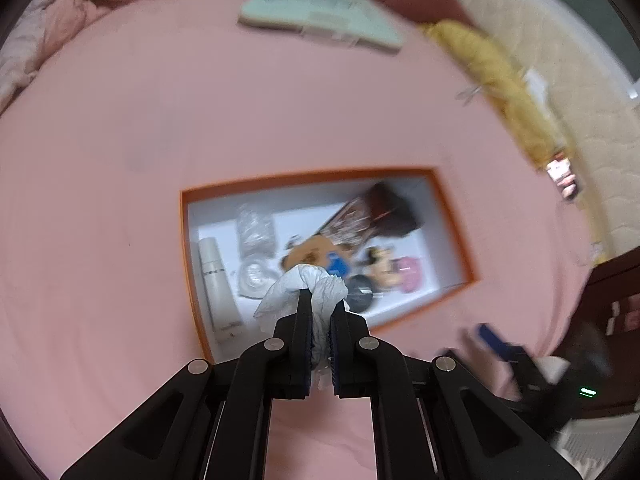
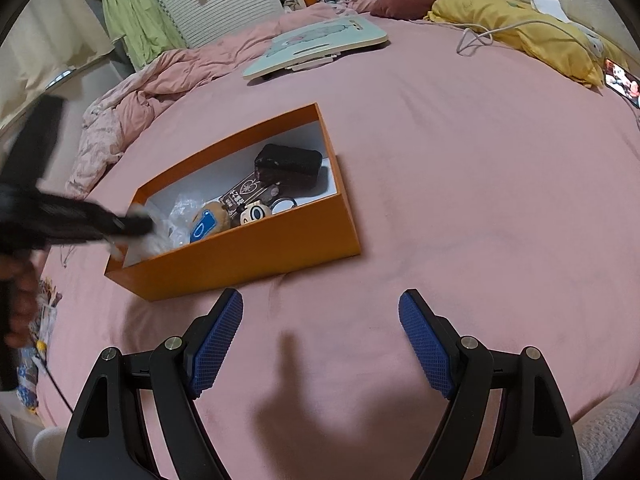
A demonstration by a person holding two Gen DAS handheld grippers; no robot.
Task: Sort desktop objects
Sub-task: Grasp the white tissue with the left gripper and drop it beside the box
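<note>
An orange box [image 1: 188, 240] with a white inside lies on the pink bed; it also shows in the right wrist view [image 2: 256, 256]. It holds a white tube [image 1: 216, 280], a clear plastic bag [image 1: 254, 236], a brown plush toy [image 2: 208, 220], a dark pouch [image 2: 288, 166] and small figures. My left gripper [image 1: 320, 294] is shut on a crumpled white tissue [image 1: 316, 284] and holds it above the box's near end. In the right wrist view the left gripper [image 2: 136, 224] is blurred over the box's left corner. My right gripper [image 2: 320, 312] is open and empty, in front of the box.
A mint green lap desk [image 2: 320, 46] lies at the far side of the bed. A yellow pillow [image 2: 516, 28], a white cable [image 2: 480, 34] and a lit phone [image 2: 622, 80] lie at the right. A crumpled pink duvet [image 2: 132, 100] is at the left.
</note>
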